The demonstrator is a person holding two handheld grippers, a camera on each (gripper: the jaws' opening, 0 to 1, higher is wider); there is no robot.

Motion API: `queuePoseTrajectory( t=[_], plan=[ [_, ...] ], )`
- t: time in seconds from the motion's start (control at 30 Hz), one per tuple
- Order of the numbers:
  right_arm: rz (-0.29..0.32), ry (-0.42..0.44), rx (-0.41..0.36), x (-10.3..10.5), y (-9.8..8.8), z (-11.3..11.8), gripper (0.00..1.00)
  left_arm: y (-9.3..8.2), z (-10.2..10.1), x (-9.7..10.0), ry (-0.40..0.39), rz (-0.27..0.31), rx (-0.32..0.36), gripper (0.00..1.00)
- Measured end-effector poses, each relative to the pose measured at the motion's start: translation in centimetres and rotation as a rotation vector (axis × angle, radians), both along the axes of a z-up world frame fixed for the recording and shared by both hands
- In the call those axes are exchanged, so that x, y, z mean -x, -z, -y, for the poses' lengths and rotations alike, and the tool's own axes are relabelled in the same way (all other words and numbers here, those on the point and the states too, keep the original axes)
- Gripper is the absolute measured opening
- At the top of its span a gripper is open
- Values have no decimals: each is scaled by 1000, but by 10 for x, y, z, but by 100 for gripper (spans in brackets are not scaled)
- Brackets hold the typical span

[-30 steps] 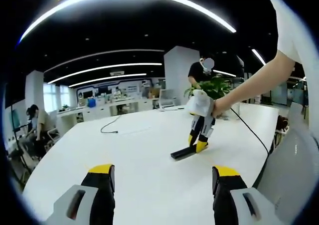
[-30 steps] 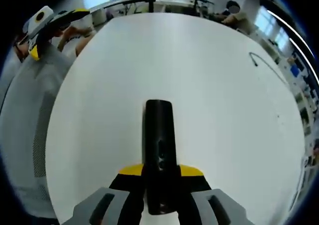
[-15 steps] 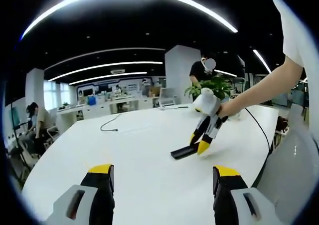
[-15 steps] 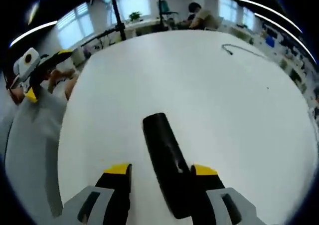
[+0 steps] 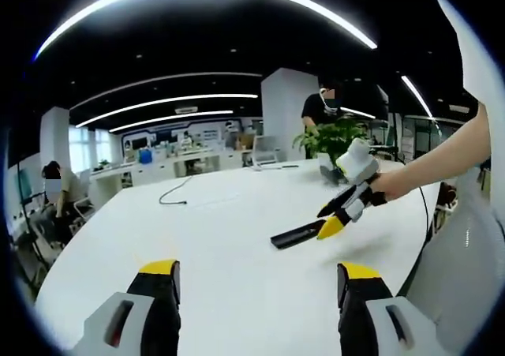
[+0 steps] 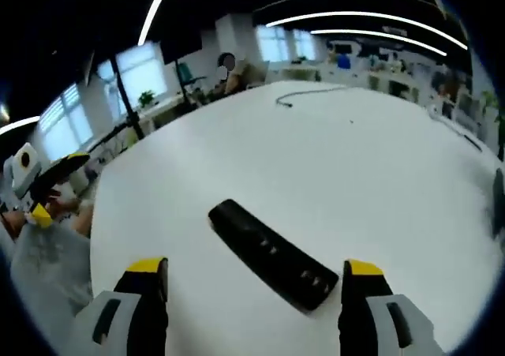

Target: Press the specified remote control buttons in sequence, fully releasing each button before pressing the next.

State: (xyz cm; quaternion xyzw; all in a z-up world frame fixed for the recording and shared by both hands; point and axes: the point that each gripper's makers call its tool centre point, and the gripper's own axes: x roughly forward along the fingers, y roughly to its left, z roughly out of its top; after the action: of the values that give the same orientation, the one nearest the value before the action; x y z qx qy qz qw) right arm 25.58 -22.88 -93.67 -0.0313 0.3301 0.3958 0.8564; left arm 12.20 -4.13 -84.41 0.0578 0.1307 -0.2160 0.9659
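A long black remote (image 6: 268,253) lies flat on the white table (image 6: 379,166), slanting between and just beyond my right gripper's (image 6: 254,275) wide-open jaws, touching neither. In the left gripper view the remote (image 5: 298,234) lies past mid-table, and the right gripper (image 5: 327,220), held in a hand, hovers tilted at its right end, a little above it. My left gripper (image 5: 260,281) stands open over bare table, well short of the remote. The left gripper (image 6: 49,189) also appears at the far left edge of the right gripper view.
A black cable (image 5: 175,198) lies on the far part of the table, with a potted plant (image 5: 331,139) at its far right. One person stands behind the plant and another sits at the left. The table edge curves close on the right.
The right gripper has lifted off the remote, tilted back and opened its jaws wide; the remote now lies free. The left gripper has stayed put.
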Motion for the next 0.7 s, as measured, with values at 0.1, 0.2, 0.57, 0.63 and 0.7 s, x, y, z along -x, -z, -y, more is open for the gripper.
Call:
queuePoseTrajectory(
  t=[0.1,0.2,0.57,0.63,0.7],
  plan=[
    [54,28,-9,6,-11,5,98,-1,-1,-1,-6,9,-9,87],
    [105,42,3,12,-20,10,99,0,-1,0,-8,1,1,88],
    [172,90,7,59,-47,17,99,2,0,2,-3,-13,-9,89],
    [175,91,13,68,-49,18,99,5,0,2,-4,-30,-12,90],
    [171,94,7,77,-51,20,99,7,0,3,-1,-38,-19,90]
  ],
)
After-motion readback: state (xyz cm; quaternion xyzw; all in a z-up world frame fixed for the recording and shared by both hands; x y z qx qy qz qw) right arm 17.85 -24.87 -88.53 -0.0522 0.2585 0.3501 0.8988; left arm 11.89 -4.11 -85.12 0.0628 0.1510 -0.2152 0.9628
